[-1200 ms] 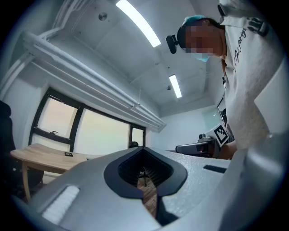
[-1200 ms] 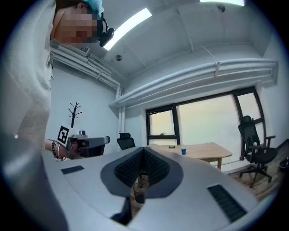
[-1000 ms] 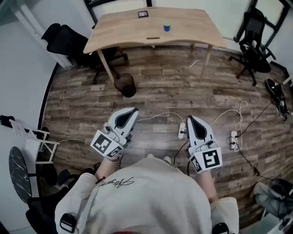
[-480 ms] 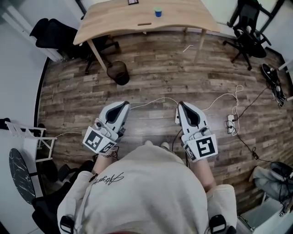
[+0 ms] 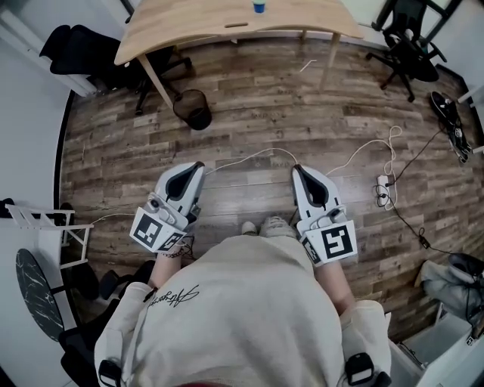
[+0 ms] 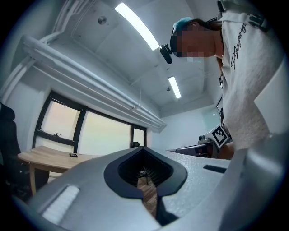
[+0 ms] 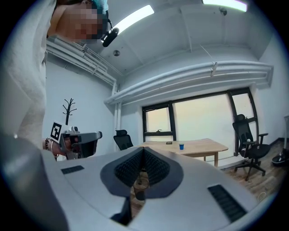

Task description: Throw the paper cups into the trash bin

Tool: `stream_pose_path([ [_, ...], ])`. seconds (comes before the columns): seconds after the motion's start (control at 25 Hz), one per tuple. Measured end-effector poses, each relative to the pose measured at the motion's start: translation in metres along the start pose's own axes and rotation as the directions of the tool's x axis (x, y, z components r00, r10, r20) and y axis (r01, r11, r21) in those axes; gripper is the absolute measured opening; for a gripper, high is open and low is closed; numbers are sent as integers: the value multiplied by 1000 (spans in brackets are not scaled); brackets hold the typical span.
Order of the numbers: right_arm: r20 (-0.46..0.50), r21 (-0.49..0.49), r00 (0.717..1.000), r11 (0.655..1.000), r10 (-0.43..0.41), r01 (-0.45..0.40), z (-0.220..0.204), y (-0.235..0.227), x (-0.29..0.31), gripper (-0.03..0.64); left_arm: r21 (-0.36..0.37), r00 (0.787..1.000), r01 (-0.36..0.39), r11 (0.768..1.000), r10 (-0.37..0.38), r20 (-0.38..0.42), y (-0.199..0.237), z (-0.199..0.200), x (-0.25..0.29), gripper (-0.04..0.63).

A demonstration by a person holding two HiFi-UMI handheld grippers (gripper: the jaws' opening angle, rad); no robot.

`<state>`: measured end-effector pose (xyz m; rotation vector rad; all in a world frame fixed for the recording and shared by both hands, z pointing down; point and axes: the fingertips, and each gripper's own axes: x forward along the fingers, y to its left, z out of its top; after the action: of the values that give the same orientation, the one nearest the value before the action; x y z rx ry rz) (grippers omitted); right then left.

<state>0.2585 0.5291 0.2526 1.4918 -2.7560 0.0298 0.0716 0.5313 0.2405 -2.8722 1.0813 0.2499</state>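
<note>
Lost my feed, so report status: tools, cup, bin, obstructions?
Left tool and right tool shut, empty. Blue cup on table, untouched. Trash bin by table leg. White cable across floor ahead.

Grey-brown plank floor [image 5: 257, 113]: matt, grainy wood; pale curved table top [image 5: 189, 23]: smooth wood. Left gripper [image 5: 195, 166] & right gripper [image 5: 299, 171]: matt pale-grey plastic shells, fine-grained, w/ ribbed black pads [image 7: 128, 168]. Cream sweatshirt [image 5: 242, 302]: soft matt cloth; dark round trash bin [image 5: 194, 111] looks mesh.
</note>
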Motion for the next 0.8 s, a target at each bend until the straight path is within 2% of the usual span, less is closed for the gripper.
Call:
stream_pose_path([
  [0.16,-20,25,1000,1000,-1,2,-8,12,0,9,-16,1000,11,1000,-11,-8,2,-4,-10,3],
  [0.44,-6,14,1000,1000,-5,5,-2,10,11,9,-20,1000,24,1000,-24,3,11,-7,-2,3],
  [0.8,3,12,1000,1000,-16,15,-4,-20,40,9,-12,1000,26,1000,-26,6,36,-14,24,3],
])
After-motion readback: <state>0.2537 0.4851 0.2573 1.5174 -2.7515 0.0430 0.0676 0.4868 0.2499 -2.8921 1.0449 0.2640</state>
